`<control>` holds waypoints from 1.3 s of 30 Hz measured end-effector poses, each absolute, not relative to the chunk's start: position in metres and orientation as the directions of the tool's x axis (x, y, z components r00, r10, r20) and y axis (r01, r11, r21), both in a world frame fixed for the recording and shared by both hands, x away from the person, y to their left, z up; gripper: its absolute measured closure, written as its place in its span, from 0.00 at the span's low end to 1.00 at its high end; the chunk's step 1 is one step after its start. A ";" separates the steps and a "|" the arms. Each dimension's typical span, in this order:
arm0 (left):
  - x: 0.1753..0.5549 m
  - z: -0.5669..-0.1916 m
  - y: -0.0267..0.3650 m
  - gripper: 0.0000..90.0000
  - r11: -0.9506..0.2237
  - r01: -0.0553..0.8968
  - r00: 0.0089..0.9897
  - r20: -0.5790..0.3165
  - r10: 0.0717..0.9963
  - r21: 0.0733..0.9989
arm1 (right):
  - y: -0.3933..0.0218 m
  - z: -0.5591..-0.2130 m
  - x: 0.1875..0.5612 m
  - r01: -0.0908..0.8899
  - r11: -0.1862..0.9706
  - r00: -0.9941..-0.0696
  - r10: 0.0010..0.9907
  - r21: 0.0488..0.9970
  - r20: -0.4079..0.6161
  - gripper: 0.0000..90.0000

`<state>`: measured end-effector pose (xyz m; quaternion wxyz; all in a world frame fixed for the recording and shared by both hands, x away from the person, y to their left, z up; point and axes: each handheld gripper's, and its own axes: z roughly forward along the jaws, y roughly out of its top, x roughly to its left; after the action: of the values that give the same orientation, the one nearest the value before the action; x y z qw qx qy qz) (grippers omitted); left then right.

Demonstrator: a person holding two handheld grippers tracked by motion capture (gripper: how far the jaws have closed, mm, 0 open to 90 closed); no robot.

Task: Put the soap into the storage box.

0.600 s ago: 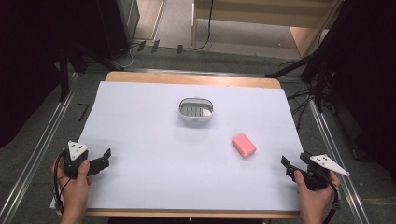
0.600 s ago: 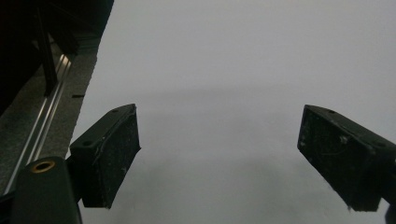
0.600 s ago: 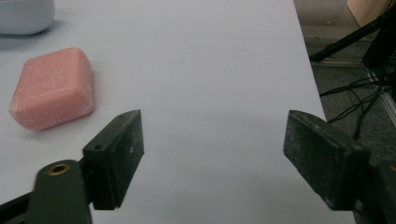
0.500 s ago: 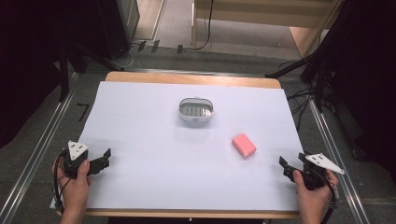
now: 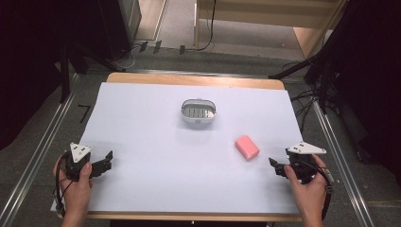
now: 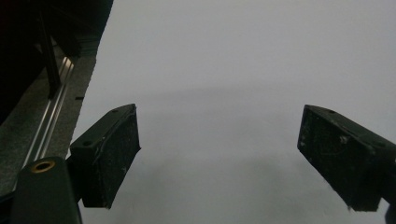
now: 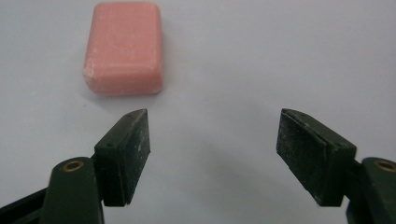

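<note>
The pink soap bar (image 5: 247, 147) lies on the bench (image 5: 142, 123), just ahead of the right gripper (image 7: 212, 154) — fingers apart, empty. Left gripper (image 6: 219, 158) idles far from the bar, fingers apart too. Approaching off-centre, one finger could nudge the bar aside — it likely slides easily.

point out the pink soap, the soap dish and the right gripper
pink soap (image 7: 123, 49), right gripper view, middle of its top face
soap dish (image 5: 199, 121), high view, white front wall
right gripper (image 7: 212, 156), right gripper view, midway between its open jaws, nothing held
</note>
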<state>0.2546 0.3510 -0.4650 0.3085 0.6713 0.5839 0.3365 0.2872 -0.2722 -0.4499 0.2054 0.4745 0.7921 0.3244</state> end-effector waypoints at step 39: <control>0.255 -0.465 0.349 0.15 -0.147 0.581 0.099 0.110 0.989 0.801 | -0.211 -0.434 0.342 0.779 0.493 -0.540 0.841 0.387 0.014 0.12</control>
<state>0.2550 0.3486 -0.4654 0.3011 0.6773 0.5794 0.3390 0.3421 -0.2110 -0.4343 0.0887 0.4712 0.8595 0.1767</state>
